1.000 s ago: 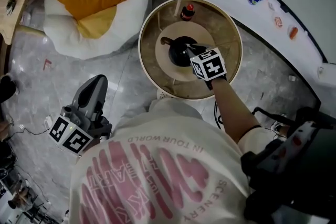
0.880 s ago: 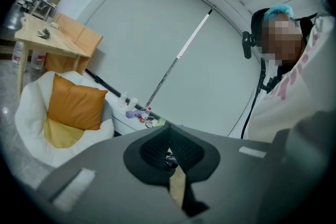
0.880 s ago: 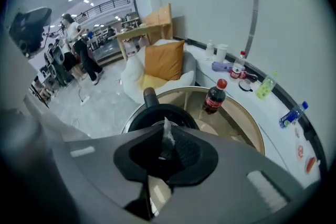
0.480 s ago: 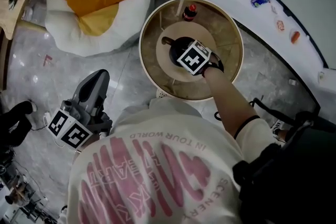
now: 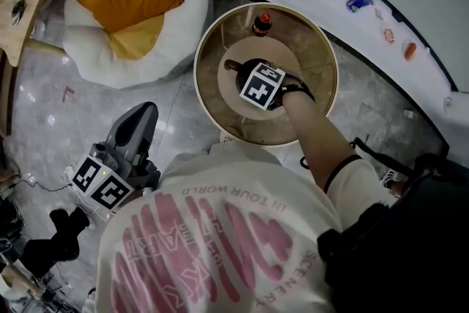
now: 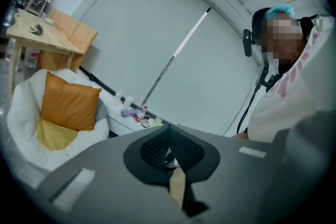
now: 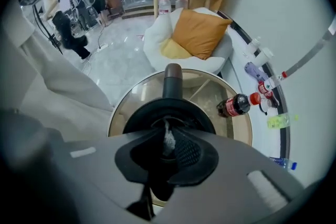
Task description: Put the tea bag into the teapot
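While my right gripper (image 7: pixel 169 131) is closing its jaws, narrow now, the tea bag (image 7: pixel 168 140) sits pinched between them at the centre of the right gripper view. It hangs right over the dark mouth of the teapot (image 7: pixel 142 113).

Step in hand, my call: bag carried to the pot, drop not yet done. I can't tell if the bag's lower end is already past the rim. Next move needs a short straight lowering through the opening, then the jaws parting so the bag falls free without snagging on a pad.

Edges: the pot's rim rings the bag on all sides, so little sideways slack there. The teapot handle (image 7: pixel 173 78) points to the upper centre of the frame, clear of my jaws. The cola bottle (image 7: pixel 234 105) sits on the tabletop (image 5: pixel 315 55) to the right of the pot, apart from it. The round tabletop edge is well away from the pot all round, so there's plenty of room to pull up and back.

My left gripper (image 6: pixel 169 134) hangs off the tabletop at the lower left of the head view, jaws together with nothing in them, out of the way.
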`<action>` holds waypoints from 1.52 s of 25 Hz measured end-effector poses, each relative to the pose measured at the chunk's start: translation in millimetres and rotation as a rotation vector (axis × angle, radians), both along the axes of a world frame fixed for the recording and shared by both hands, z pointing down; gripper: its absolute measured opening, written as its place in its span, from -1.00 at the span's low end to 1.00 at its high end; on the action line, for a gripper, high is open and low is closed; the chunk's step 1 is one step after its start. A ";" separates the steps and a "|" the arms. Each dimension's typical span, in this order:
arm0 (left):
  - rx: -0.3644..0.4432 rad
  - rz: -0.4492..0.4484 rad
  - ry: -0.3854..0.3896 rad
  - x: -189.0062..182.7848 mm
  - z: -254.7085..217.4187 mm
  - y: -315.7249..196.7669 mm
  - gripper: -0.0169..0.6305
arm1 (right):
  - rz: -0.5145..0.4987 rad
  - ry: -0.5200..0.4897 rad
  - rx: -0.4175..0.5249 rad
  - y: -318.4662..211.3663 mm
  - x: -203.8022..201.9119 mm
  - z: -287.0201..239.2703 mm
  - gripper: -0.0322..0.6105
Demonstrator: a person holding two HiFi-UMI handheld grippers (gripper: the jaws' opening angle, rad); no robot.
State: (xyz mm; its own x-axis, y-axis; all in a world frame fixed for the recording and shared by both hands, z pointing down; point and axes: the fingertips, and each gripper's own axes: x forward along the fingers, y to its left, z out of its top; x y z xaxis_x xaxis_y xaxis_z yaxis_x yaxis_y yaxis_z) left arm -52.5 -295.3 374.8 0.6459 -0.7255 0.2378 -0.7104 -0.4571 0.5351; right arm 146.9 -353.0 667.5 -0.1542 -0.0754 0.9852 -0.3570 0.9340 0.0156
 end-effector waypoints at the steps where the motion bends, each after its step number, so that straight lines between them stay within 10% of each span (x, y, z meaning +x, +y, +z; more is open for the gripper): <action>1: 0.001 0.001 0.000 -0.3 0.2 -0.8 -0.92 | 0.009 -0.007 -0.001 -0.4 -0.3 0.1 -0.81; 31: 0.003 0.013 -0.004 1.0 3.1 13.6 -0.92 | 0.309 -0.277 0.167 -1.2 12.9 -45.0 -0.56; 38: 0.026 0.067 0.011 13.6 2.4 25.5 -0.92 | 0.482 -0.515 0.240 10.6 7.5 -90.4 -0.89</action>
State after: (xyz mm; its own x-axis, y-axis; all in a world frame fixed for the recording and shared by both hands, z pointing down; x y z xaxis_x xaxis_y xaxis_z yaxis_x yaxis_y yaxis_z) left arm -38.8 -269.8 377.1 0.6956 -0.6863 0.2122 -0.6721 -0.5175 0.5297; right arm 154.4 -342.4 577.1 -0.4878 -0.4551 0.7449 -0.7431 0.6643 -0.0808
